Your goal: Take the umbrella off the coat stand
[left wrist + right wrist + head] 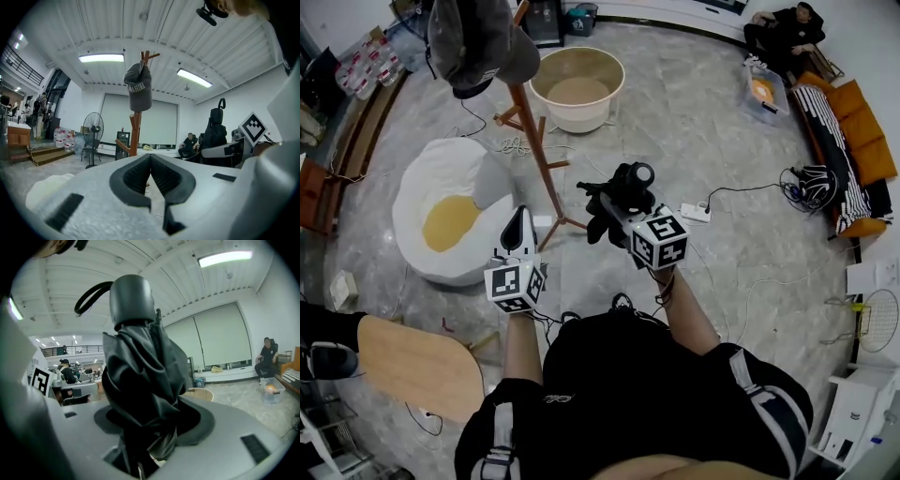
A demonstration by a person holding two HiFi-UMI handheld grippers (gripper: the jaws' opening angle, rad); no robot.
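A folded black umbrella [625,187] with a rounded handle and wrist loop is clamped in my right gripper [612,208], clear of the wooden coat stand [536,131] to its left. In the right gripper view the umbrella [140,366] fills the gap between the jaws of the right gripper [149,425]. The left gripper view shows the umbrella [213,132] upright at the right. My left gripper [521,221] is near the stand's base, its jaws touching at the tips with nothing between them. A grey cap [474,39] hangs on top of the stand [136,131].
A white beanbag [441,211] with a yellow centre lies left of the stand, a round tub [577,88] behind it. A wooden table [417,367] is at the lower left. A sofa [855,141] and a seated person [784,34] are at the right. Cables and a power strip [695,213] lie on the floor.
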